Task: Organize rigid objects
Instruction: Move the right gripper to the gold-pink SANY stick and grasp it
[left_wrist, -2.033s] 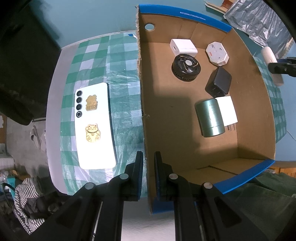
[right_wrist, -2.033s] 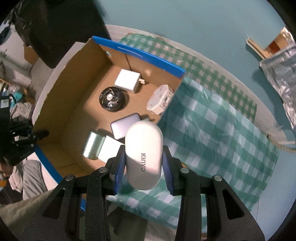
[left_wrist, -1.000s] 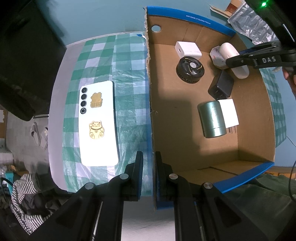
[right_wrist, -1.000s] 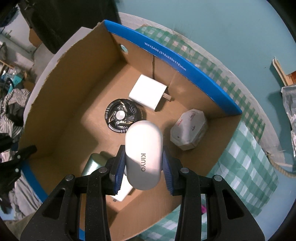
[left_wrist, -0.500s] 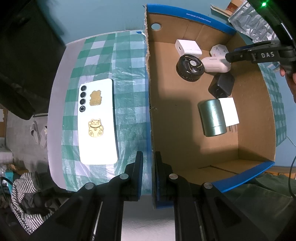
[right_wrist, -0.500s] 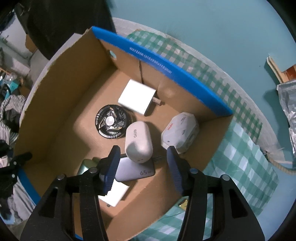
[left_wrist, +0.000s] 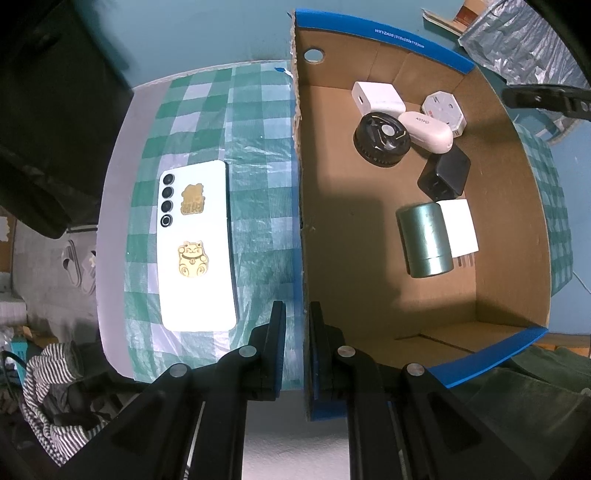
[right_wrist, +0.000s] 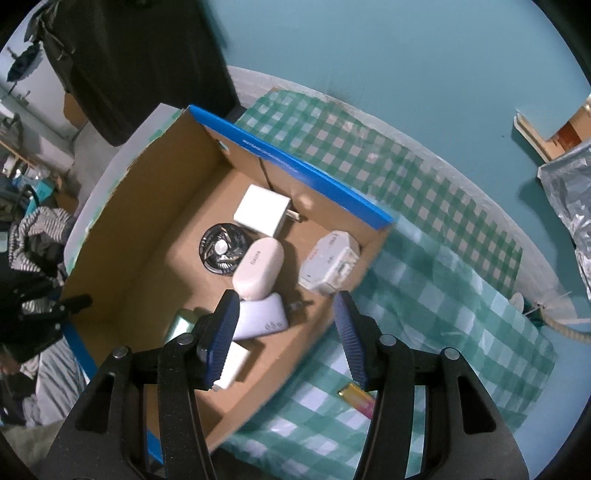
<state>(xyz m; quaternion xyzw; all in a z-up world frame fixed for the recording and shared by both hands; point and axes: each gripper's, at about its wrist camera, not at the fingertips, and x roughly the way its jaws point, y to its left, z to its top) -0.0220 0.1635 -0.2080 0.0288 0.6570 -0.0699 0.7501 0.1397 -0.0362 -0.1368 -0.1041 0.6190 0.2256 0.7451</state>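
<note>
A cardboard box (left_wrist: 369, 280) with blue-taped rims stands on the checked cloth. Inside lie a white oval case (left_wrist: 426, 127), a black fan (left_wrist: 380, 139), a white charger (left_wrist: 376, 96), a white hexagonal plug (left_wrist: 443, 109), a black adapter (left_wrist: 445, 173), a green cylinder (left_wrist: 424, 240) and a white block (left_wrist: 460, 229). My left gripper (left_wrist: 297, 332) is shut on the box's near-left wall. My right gripper (right_wrist: 286, 332) is open and empty above the box's right wall; the oval case (right_wrist: 258, 267) lies below it, beside the fan (right_wrist: 221, 249).
A white phone (left_wrist: 195, 243) with gold cat stickers lies on the checked cloth (left_wrist: 258, 177) left of the box. A small yellow and pink item (right_wrist: 356, 397) lies on the cloth right of the box. Striped clothing (left_wrist: 48, 391) sits beyond the table's left edge.
My right gripper carried the white oval case over the box, opened and dropped it beside the fan, then drew back up and to the right. My left gripper has kept its hold on the wall.
</note>
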